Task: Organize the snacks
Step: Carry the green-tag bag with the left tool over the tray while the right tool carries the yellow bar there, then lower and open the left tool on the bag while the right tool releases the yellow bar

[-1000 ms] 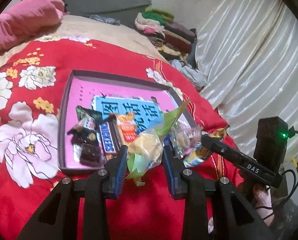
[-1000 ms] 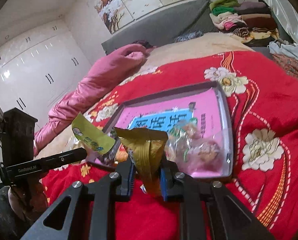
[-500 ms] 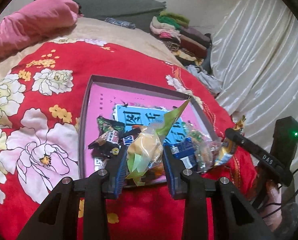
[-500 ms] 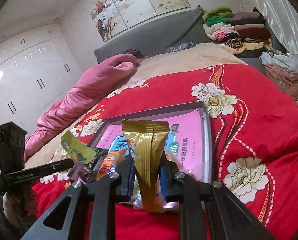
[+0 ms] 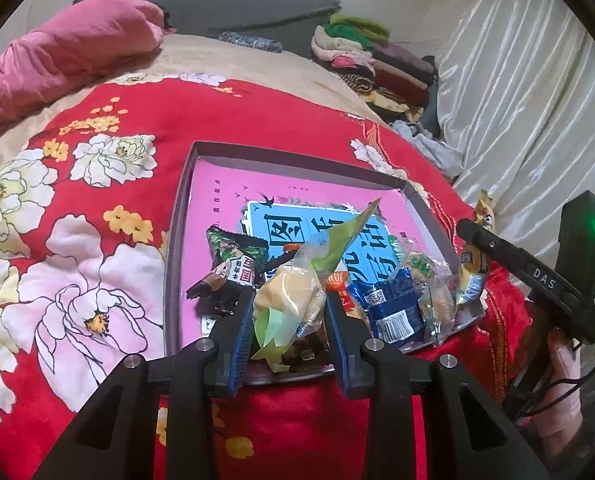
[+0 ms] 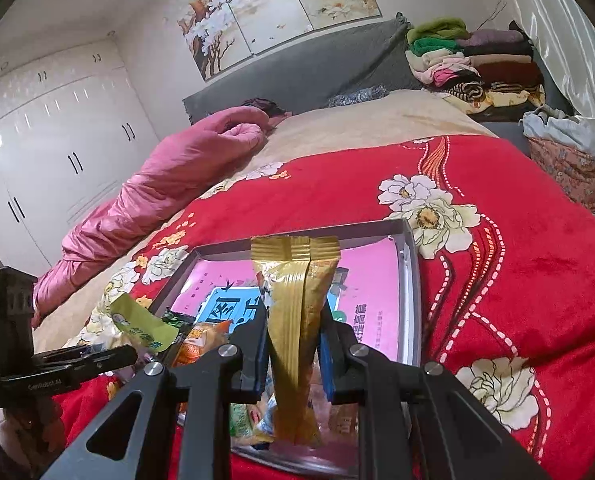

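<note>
Tray's (image 5: 185,216) far half lies bare; snacks (image 5: 393,300) crowd its near end.

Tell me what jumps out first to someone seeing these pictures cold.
The red floral blanket fills both views, with a shallow pink-bottomed tray of snack packets lying on it. Over the tray's near edge, the left hand-held gripper clamps a yellow cake in a green wrapper, and the right hand-held gripper pinches an upright gold packet.
</note>
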Motion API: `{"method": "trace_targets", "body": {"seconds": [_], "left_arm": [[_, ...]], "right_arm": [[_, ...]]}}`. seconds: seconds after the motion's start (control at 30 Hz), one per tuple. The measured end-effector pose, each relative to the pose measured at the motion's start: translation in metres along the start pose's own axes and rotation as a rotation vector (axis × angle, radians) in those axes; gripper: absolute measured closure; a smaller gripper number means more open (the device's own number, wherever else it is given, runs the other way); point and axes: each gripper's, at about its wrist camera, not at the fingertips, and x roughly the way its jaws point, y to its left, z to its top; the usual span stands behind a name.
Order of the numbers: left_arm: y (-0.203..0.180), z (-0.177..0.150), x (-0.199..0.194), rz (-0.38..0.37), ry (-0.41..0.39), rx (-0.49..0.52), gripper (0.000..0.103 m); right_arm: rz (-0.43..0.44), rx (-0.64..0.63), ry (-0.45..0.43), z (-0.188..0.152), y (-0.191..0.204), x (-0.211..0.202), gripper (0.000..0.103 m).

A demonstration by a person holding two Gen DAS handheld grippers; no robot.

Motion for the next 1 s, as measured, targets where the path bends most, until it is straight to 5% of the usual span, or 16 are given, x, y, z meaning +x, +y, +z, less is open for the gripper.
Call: {"method": "trace_targets", "body": {"seconds": [0.57, 0.87, 1.0], "left_arm": [[0.000, 0.000, 0.016, 0.021, 0.031, -0.006, 0.067], [0.001, 0.001, 0.017, 0.020, 0.031, -0.007, 0.066], [-0.001, 0.002, 0.013, 0.026, 0.021, 0.003, 0.051]], "right_arm": [[0.009, 0.012, 0.043, -0.005, -0.002, 0.015, 0.082], [0.004, 0.022, 0.015, -0.003, -0.004, 0.007, 0.051], [-0.004, 0.022, 0.000, -0.003, -0.004, 0.001, 0.046]]}}
